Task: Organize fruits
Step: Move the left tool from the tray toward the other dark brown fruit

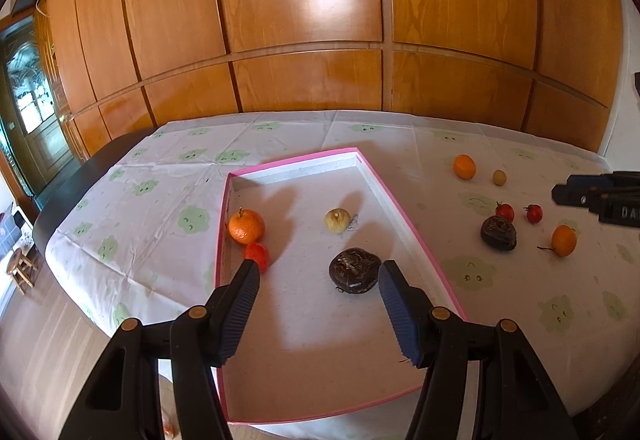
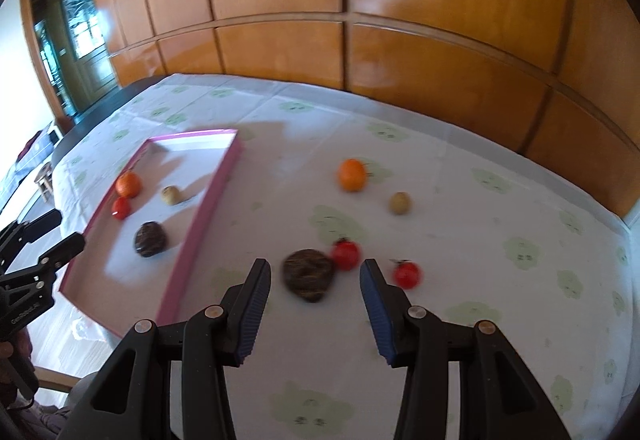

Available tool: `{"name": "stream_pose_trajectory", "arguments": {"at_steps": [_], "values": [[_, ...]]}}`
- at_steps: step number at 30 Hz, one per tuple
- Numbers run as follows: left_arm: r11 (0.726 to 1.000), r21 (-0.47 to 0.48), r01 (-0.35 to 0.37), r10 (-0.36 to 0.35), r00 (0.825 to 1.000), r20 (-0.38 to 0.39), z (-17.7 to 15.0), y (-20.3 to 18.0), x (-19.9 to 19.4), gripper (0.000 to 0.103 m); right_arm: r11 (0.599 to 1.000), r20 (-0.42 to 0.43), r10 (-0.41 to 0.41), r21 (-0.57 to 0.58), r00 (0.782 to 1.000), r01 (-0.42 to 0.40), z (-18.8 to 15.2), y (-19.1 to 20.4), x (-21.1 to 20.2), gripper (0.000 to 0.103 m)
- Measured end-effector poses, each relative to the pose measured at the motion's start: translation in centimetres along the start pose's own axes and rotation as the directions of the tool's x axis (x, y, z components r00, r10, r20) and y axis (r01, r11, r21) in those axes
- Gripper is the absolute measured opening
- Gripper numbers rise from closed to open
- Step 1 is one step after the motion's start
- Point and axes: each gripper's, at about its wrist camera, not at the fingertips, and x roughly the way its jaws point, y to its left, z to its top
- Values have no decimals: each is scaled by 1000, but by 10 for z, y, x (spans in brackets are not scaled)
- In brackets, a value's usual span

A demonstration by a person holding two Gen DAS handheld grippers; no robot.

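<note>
A pink-rimmed tray [image 1: 296, 159] holds an orange [image 1: 246, 226], a red tomato [image 1: 257, 255], a pale yellow fruit [image 1: 337, 220] and a dark brown fruit [image 1: 354, 270]. My left gripper [image 1: 319, 264] hovers open over the tray, empty, with the dark fruit just inside its right finger. Loose on the cloth are two oranges [image 2: 352, 174] [image 1: 564, 240], a small yellowish fruit [image 2: 400, 203], two tomatoes [image 2: 345, 255] [image 2: 407, 274] and a second dark fruit [image 2: 308, 274]. My right gripper [image 2: 315, 263] is open above that dark fruit, its pads clear of it.
The table wears a white cloth [image 1: 160, 207] with green prints and backs onto a wooden panelled wall [image 1: 304, 19]. Its left edge drops to the floor, where a small stool [image 1: 22, 268] stands. The tray [image 2: 208, 199] lies left of the loose fruit.
</note>
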Motion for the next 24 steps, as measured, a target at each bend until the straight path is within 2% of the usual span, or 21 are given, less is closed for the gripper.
{"name": "stream_pose_trajectory", "arguments": {"at_steps": [16,19,21,24], "values": [[998,56,14,-13,1000,-15,4,-21,5,63,984,-14,-137,113,990,138,-2,-91,-3,47],[997,70,33,-32,999,-25,7,-29,8,63,972,-28,-141,187,990,144,-8,-114,3,47],[995,82,56,-54,998,-27,11,-37,9,63,955,-71,-131,260,989,145,-13,-129,10,47],[988,108,108,-104,994,-43,18,-55,14,63,930,-96,-134,332,986,158,-16,-145,12,47]]}}
